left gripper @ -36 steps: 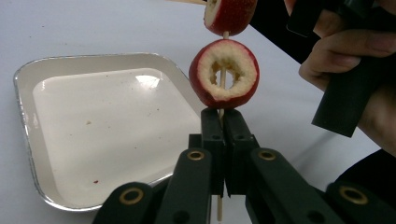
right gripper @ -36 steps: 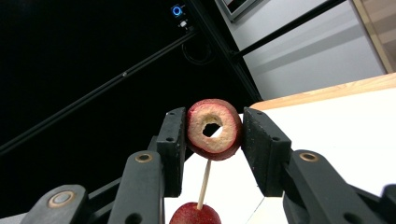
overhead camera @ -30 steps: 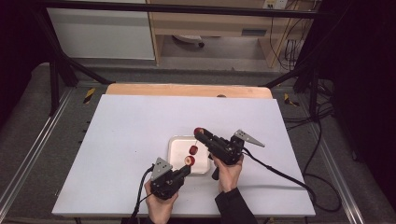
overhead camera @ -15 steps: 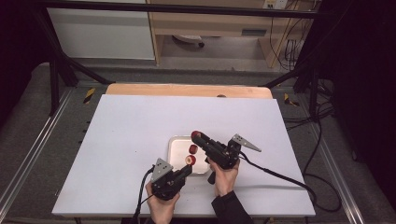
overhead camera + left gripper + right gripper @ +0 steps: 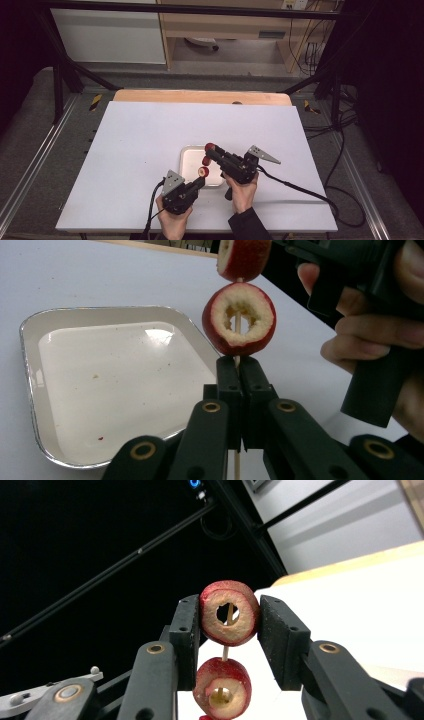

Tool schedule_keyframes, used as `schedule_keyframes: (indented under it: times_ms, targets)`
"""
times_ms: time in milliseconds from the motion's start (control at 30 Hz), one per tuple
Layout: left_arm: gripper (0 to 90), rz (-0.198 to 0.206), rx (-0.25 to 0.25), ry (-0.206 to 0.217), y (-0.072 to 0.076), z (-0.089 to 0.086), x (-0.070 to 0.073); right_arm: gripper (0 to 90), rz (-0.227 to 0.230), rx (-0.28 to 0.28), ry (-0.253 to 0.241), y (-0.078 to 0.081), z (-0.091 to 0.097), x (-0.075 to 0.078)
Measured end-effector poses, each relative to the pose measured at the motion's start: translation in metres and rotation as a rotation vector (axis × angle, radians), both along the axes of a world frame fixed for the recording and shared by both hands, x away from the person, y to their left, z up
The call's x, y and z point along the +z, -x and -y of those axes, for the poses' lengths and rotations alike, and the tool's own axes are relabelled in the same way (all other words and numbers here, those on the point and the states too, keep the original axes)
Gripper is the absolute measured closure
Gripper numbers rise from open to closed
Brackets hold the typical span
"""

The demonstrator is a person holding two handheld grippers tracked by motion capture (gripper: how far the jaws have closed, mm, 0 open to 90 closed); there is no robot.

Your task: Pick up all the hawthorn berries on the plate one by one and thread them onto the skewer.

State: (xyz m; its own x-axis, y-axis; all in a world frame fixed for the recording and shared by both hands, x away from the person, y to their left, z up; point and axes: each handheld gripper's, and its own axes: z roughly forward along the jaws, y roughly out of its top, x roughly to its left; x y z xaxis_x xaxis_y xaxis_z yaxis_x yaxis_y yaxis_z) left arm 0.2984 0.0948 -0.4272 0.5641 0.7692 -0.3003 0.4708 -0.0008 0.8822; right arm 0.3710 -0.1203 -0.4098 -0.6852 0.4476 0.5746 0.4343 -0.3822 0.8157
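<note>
Three cored red fruit rings are strung on one thin wooden skewer [image 5: 237, 325], and I have both tools on that assembly above the near part of the white surface [image 5: 135, 140]. My left tool [image 5: 199, 181] has its jaws pinched fully together on the bare end of the skewer; in the left gripper view the stick passes between the closed jaws and rises toward twelve o'clock through the lowest ring [image 5: 240, 319], which sits just above the jaw tips. My right tool [image 5: 211, 150] is set at a narrow spread, its pads pressing on both sides of the top ring [image 5: 228, 612]; in the right gripper view the skewer shows through that ring's hole, and the middle ring [image 5: 221, 682] hangs just below at six o'clock. From the high view the skewer runs from about seven o'clock at the left tool to about one o'clock at the right tool, slanting over the near right corner of the silver foil tray [image 5: 190, 162]. That tray lies flat on the surface, with a few specks on its floor, at nine o'clock from the fruit in the left gripper view.
</note>
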Motion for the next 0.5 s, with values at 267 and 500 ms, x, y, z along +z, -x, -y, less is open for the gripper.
schedule_keyframes:
  times_ms: [267, 500]
  targets:
    - [89.4, 0.008, -0.028, -0.029, -0.001, 0.002, -0.004, 62.3, -0.025, 0.024, 0.044, -0.001, 0.002, -0.001]
    - [89.2, 0.007, -0.018, -0.029, -0.007, -0.010, -0.001, 42.0, -0.001, 0.028, 0.152, -0.008, 0.008, 0.009]
